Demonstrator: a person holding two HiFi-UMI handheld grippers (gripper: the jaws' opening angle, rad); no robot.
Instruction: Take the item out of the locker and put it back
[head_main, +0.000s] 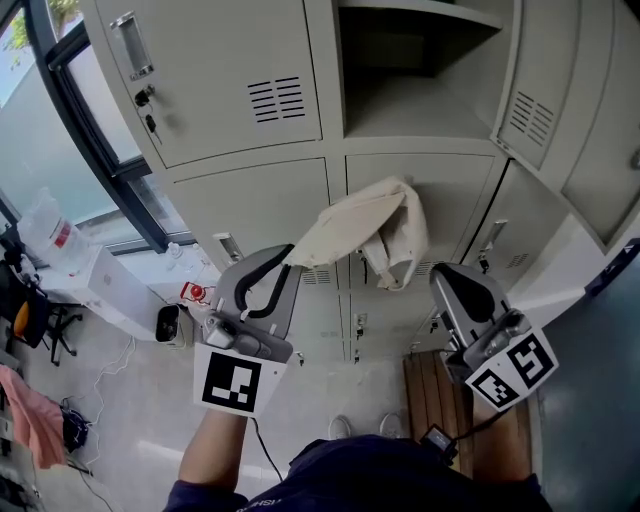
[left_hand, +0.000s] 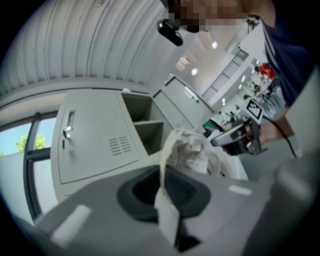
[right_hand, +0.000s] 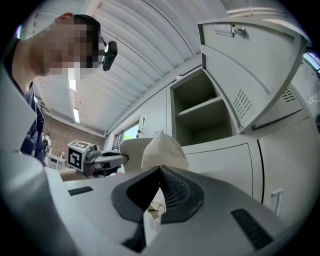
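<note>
the open compartment has a clear mouth, and its lower bay offers room to reach straight in. inside the compartment, near its top, a shelf cuts the height. right of the compartment its door stands swung outward and walls off that side. left of the compartment a closed door blocks entry, its handle sticking out. below the compartment the cloth bag hangs across the lower locker fronts, pinched in the left gripper. the right gripper sits below the compartment's right corner, near the bag, leaving a narrow gap.
</note>
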